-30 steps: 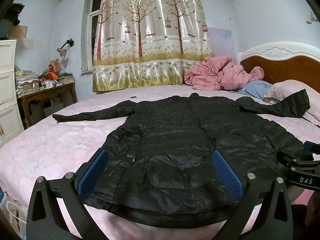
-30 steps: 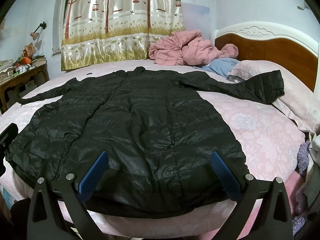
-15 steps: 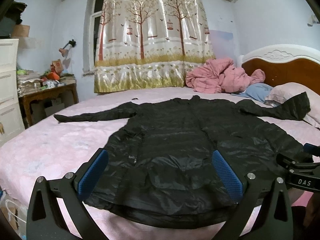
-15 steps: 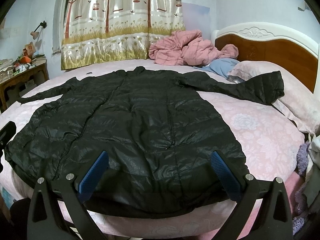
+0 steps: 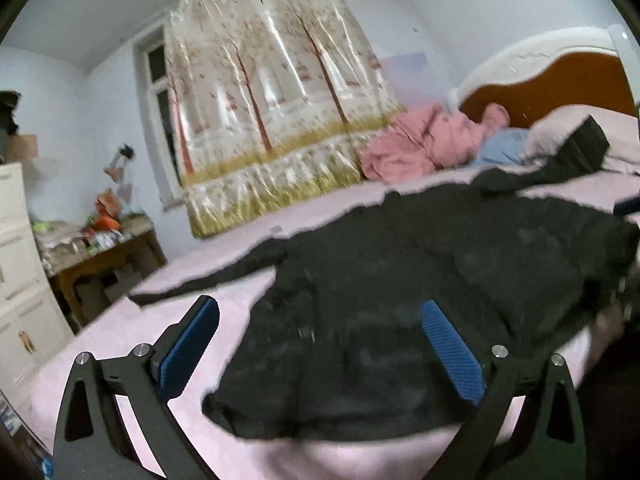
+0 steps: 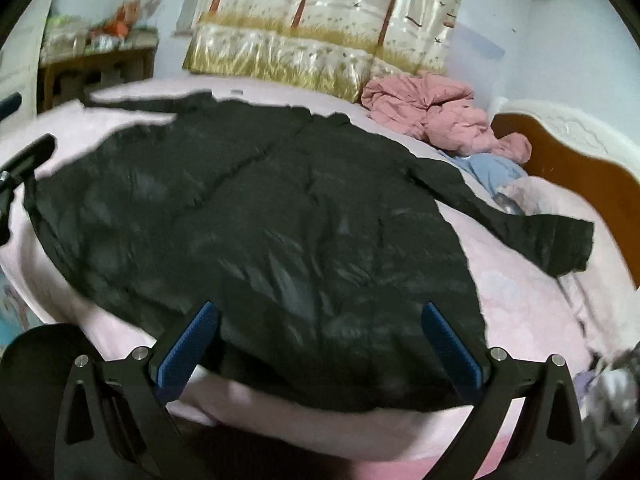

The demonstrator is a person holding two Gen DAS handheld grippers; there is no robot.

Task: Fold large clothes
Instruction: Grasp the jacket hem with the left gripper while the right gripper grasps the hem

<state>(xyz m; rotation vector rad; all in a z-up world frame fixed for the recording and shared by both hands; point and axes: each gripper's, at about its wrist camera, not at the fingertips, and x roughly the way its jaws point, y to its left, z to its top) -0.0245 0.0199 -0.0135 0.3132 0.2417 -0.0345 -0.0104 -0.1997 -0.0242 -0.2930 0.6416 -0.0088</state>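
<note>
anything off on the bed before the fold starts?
Nothing damaged or spilled. The black coat lies flat on the bed, hem overhanging the near edge, one sleeve end up against the pillow. A crumpled pink blanket sits beyond it.

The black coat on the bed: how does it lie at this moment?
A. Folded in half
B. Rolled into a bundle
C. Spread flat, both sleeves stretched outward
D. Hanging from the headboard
C: the black coat is spread open across the pink bed, with one sleeve reaching toward the headboard side and the other sleeve toward the opposite side.
</note>
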